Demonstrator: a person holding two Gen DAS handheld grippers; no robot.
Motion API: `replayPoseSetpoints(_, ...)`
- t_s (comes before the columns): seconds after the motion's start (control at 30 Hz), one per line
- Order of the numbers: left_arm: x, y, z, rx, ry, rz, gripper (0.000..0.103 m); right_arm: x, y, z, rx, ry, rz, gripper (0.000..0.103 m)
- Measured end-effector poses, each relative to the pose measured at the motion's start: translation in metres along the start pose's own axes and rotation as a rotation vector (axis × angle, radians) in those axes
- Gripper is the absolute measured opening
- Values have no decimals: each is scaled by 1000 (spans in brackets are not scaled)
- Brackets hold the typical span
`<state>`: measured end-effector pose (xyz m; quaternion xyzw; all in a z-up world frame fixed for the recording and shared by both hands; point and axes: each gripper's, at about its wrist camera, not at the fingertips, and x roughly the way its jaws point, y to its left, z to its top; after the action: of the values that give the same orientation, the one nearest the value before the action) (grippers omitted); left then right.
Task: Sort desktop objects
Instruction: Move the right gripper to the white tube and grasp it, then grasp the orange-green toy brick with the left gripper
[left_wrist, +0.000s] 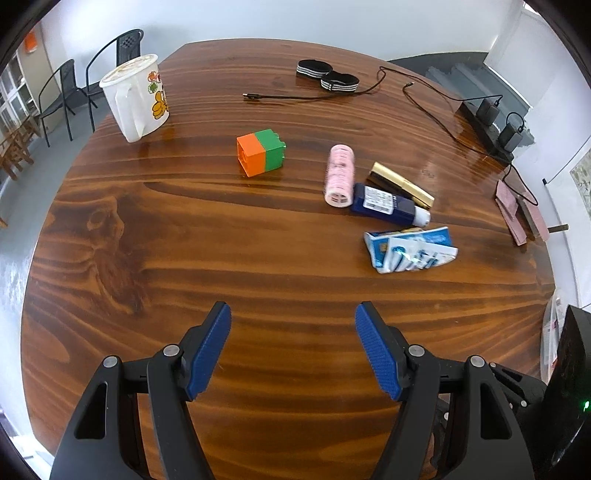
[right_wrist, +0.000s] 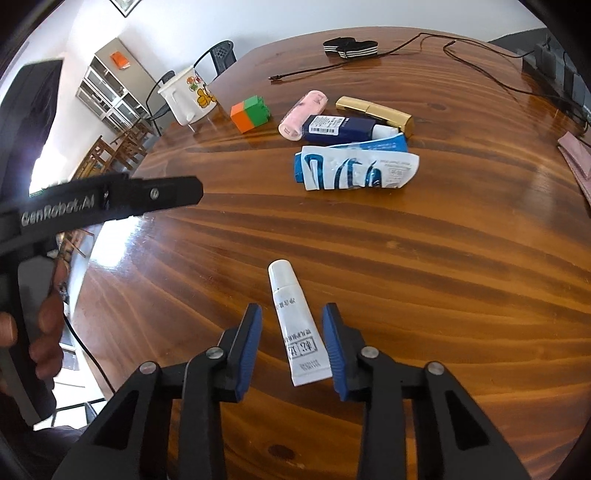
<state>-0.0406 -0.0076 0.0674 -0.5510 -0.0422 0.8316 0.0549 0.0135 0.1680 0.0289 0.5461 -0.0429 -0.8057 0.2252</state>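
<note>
While the right gripper hangs over the wooden table, its 2 blue fingers stand parted on either side of a white tube, the right finger touching or nearly touching the tube's flat end; whether the tube lies on the table or is lifted cannot be told. Beyond the tube, toward the far edge, lies a crumpled blue-and-white packet. Just behind the packet lie a dark blue tube, a gold case and a pink roller, the roller touching the dark blue tube. Left of the roller sits an orange-and-green block, and farther left a white pitcher. The left gripper is wide open and empty above bare wood, well short of the packet. Black cables and 2 striped bands lie near the far edge.
</note>
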Motion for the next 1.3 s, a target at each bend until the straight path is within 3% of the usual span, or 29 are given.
replayPoseSetpoints(0.27, 21, 17, 29, 24, -8, 4, 73, 8, 11, -2, -45, -22, -94, 22)
replayPoseSetpoints(0.77, 57, 28, 104, 19, -42, 5, 73, 3, -2, -2, 22, -44, -133, 22)
replayPoseSetpoints(1.3, 103, 30, 135, 73, -17, 55, 73, 0, -9, 1, 36, -42, -122, 21)
